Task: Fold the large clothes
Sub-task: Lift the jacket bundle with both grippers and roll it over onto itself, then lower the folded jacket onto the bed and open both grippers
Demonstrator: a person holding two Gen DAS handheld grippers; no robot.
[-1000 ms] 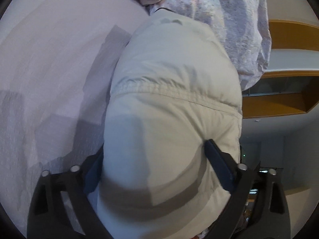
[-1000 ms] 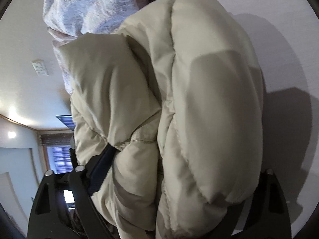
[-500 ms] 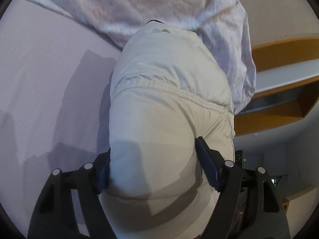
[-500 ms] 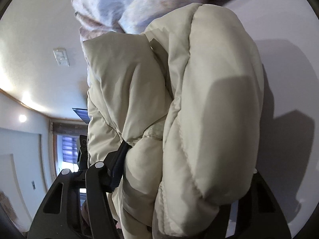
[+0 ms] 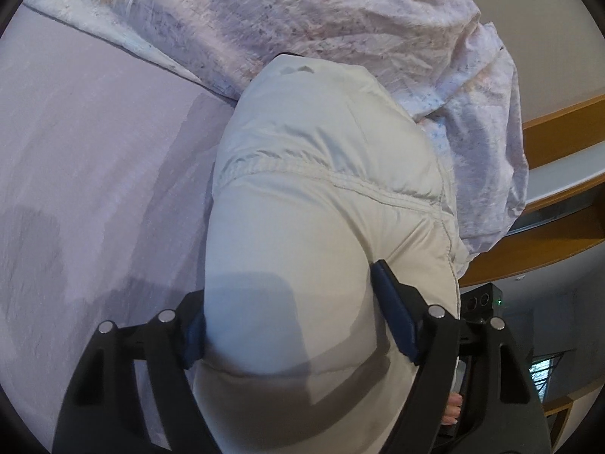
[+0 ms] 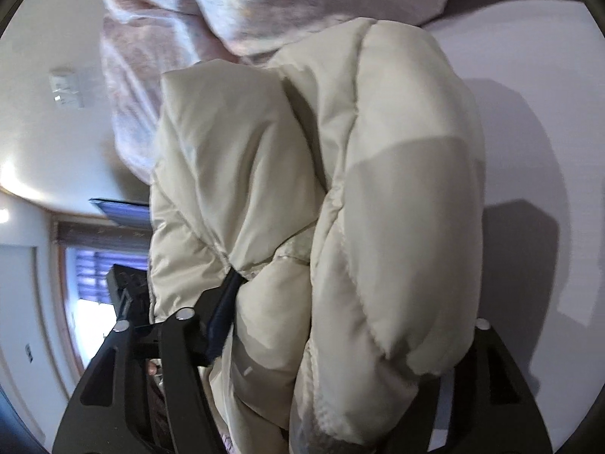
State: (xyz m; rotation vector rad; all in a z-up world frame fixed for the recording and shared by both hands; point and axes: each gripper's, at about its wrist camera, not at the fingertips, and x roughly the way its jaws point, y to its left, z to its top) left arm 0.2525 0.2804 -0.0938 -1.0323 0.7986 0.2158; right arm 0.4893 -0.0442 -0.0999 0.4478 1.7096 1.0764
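**A:** Jaws on both sides are clenched on the same thing, that cream puffer jacket [image 5: 325,227]. The left gripper [image 5: 291,325] has a fat quilted panel bulging right between its blue pads, and the right gripper [image 6: 340,325] is clamped around a thicker bunched wad. Its far pad is buried in fabric, so I only see the one.

**B:** Where's the jacket sitting, though? On the bed?

**A:** Looks held up over the pale lilac bed sheet [image 5: 94,151], with shadows falling on the sheet beside it. It runs lengthwise straight out ahead of both grippers, toward the crumpled floral duvet [image 5: 359,30] at the far end, and the far tip is touching or nearly touching that duvet. Can't tell which.

**B:** So which hand's got the better hold?

**A:** Honestly about even, both are gripping the near end. My guess is whatever comes next is laying it down along that same line, and the slippery, puffy shell will probably want to spring back open.

**B:** Any baskets or bins around?

**A:** None that I can see. Just some wooden shelving [image 5: 559,140] off past the bed.
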